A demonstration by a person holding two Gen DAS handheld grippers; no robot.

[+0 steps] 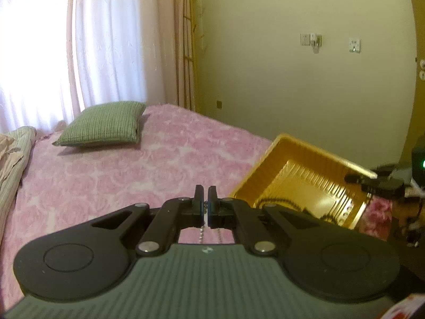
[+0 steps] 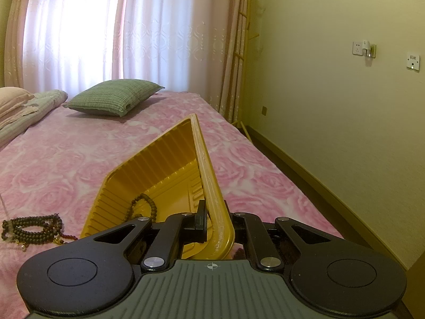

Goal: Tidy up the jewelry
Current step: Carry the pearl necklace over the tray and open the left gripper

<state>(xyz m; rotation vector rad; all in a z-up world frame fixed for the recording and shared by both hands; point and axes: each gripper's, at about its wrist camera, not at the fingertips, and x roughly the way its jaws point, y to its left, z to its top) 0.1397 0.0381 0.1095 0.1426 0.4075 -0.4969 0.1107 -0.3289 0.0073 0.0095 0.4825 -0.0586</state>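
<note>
Jewelry sits in three places here. A thin silver chain [image 1: 203, 230] hangs from the left gripper [image 1: 205, 195], whose fingers are pressed together on its upper end; the chain dangles down behind the fingers, over the pink bedspread [image 1: 111, 175]. The right gripper [image 2: 213, 214] is clamped on the rim of a yellow tray [image 2: 170, 164], near the tray's closest corner, and holds it tilted so that its far corner points up toward the window. One finger lies inside the rim; the other is hidden behind the tray wall. A string of brown beads [image 2: 144, 204] lies inside the tray, against the low side, just beyond the fingers that grip the rim. In the left wrist view the same tray [image 1: 300, 178] stands to the right of the chain, apart from it, with the right gripper [image 1: 372, 180] on its edge.

A bundle of dark bead strings [image 2: 32, 228] lies on the bedspread near the bed's near edge, to the left of the tray and not touching it.

The bed carries a green cushion [image 2: 114, 95] toward its far end and folded bedding [image 2: 24, 111] at its far left corner. White and pink curtains [image 2: 106, 26] cover a bright window behind the bed. A wooden rack [image 2: 244, 53] stands in the corner, and sockets [image 2: 364, 47] are set on the pale green wall.
</note>
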